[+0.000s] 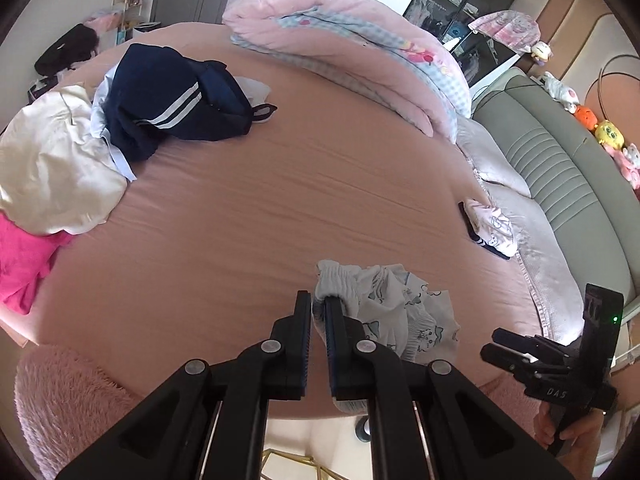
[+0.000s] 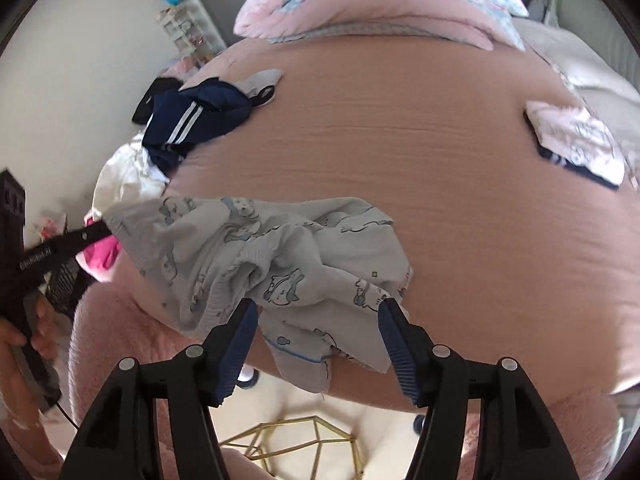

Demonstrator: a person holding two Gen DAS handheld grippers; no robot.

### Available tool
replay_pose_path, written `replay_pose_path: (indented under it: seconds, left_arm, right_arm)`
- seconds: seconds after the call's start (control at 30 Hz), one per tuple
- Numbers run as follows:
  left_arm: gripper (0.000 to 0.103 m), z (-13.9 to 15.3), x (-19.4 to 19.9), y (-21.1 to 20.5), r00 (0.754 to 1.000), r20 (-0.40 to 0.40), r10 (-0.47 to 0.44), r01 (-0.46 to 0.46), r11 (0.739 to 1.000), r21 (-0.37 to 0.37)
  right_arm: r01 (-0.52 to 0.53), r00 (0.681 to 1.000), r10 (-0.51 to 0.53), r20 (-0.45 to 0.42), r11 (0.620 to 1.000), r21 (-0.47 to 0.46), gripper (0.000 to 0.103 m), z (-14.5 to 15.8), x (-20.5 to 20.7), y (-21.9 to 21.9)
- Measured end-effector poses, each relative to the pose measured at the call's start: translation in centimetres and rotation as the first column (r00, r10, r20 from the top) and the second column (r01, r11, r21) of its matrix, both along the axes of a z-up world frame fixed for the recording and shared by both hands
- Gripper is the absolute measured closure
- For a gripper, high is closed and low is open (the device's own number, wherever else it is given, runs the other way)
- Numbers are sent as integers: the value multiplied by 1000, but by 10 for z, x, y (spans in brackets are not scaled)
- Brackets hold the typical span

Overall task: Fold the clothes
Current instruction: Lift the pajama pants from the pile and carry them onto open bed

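Note:
A pale grey child's garment with a cartoon print lies crumpled at the near edge of the pink bed sheet. My left gripper is shut on its ribbed edge; in the right wrist view the left gripper pinches the cloth's left corner and pulls it taut. My right gripper stands open just above the garment's near folds, with its pads clear of the cloth. In the left wrist view the right gripper hovers at the right, held by a hand.
A heap of unfolded clothes lies at the left: a navy striped piece, a white one and a pink one. A folded stack sits near the pillows. A pink quilt lies at the far side. A fluffy pink blanket covers the bed's foot.

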State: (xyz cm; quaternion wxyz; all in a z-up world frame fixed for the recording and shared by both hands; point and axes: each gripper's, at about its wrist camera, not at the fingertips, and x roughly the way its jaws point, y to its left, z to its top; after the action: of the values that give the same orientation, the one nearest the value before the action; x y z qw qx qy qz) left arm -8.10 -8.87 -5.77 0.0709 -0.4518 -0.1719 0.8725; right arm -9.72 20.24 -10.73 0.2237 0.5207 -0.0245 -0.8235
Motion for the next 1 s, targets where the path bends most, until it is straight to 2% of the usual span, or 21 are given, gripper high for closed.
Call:
replay_pose_path:
  seconds: [0.07, 0.23, 0.27, 0.33, 0.47, 0.57, 0.67, 0.83, 0.93, 1.0]
  left_arm:
    - [97, 3, 4, 2, 1000, -8, -10, 10, 1000, 10]
    - [97, 13, 11, 7, 999, -26, -36, 36, 999, 21]
    - [97, 12, 11, 7, 999, -25, -38, 38, 999, 11]
    - [97, 3, 9, 6, 999, -4, -41, 41, 999, -9]
    - [97, -38, 4, -4, 993, 117, -8, 16, 998, -63]
    - [97, -70, 1, -5, 977, 213, 32, -3, 991, -137]
    - [97, -90, -3, -1, 965, 257, 48, 7, 977, -212]
    - [94, -119, -8, -9, 939, 335, 77, 18, 963, -269]
    - [89, -129, -9, -16, 931, 353, 93, 7, 963, -270]
    - [76, -132, -8, -19, 932, 352, 85, 8, 967, -256]
  right_arm:
    - [-94, 995, 94, 19, 996, -1, 41, -5, -2, -24]
    - [-263, 965, 262, 32, 952, 157, 41, -39, -4, -89]
    - [-272, 962, 269, 39, 947, 172, 41, -45, -7, -95]
    - [-222, 975, 218, 43, 955, 196, 41, -49, -19, -95]
    - [-179, 981, 189, -42, 968, 177, 41, -29, -23, -78]
    - [-204, 976, 217, -28, 949, 240, 41, -27, -21, -74]
    - [-221, 970, 240, -31, 933, 285, 41, -28, -18, -76]
    - [-283, 942, 331, -59, 874, 394, 41, -41, -11, -99]
    - [-263, 938, 335, -92, 856, 445, 41, -46, -16, -110]
    - [-253, 936, 334, -110, 857, 448, 41, -47, -22, -117]
